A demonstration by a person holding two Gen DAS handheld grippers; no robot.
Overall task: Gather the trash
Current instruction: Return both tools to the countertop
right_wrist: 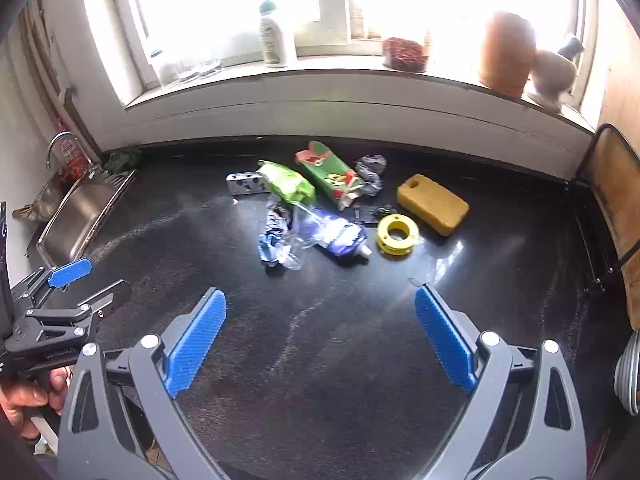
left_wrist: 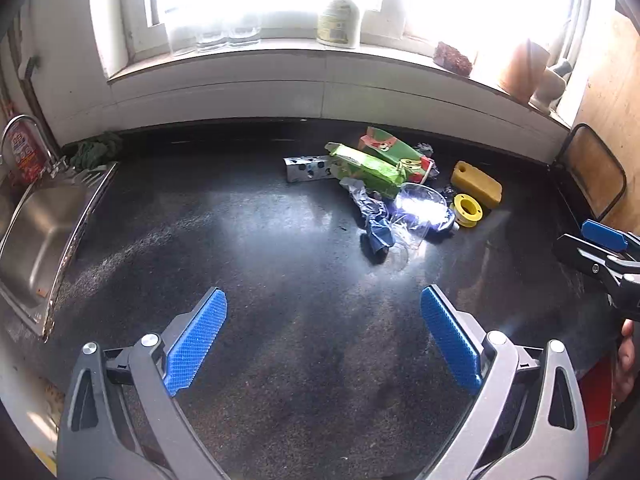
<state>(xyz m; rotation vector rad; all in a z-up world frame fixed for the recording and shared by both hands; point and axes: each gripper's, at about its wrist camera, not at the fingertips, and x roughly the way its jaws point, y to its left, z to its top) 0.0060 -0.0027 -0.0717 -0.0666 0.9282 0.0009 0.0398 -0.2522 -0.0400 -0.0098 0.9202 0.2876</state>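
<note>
A heap of trash lies on the dark counter near the back: a green carton (right_wrist: 332,178) (left_wrist: 390,150), a light green pack (right_wrist: 286,184) (left_wrist: 370,170), a grey spotted box (right_wrist: 244,184) (left_wrist: 306,168), crumpled blue wrap (right_wrist: 274,238) (left_wrist: 374,220), a clear plastic cup (left_wrist: 420,208), a blue-white tube (right_wrist: 340,236), a yellow ring (right_wrist: 397,235) (left_wrist: 466,210) and a yellow sponge (right_wrist: 432,204) (left_wrist: 476,182). My left gripper (left_wrist: 324,332) (right_wrist: 90,284) is open and empty, well short of the heap. My right gripper (right_wrist: 320,332) (left_wrist: 584,242) is open and empty too.
A steel sink (left_wrist: 36,236) (right_wrist: 76,216) with a tap sits at the left. The window sill holds a white bottle (right_wrist: 274,36), a clay pot (right_wrist: 506,52) and glasses (left_wrist: 224,36). A wooden board (right_wrist: 618,200) leans at the right end.
</note>
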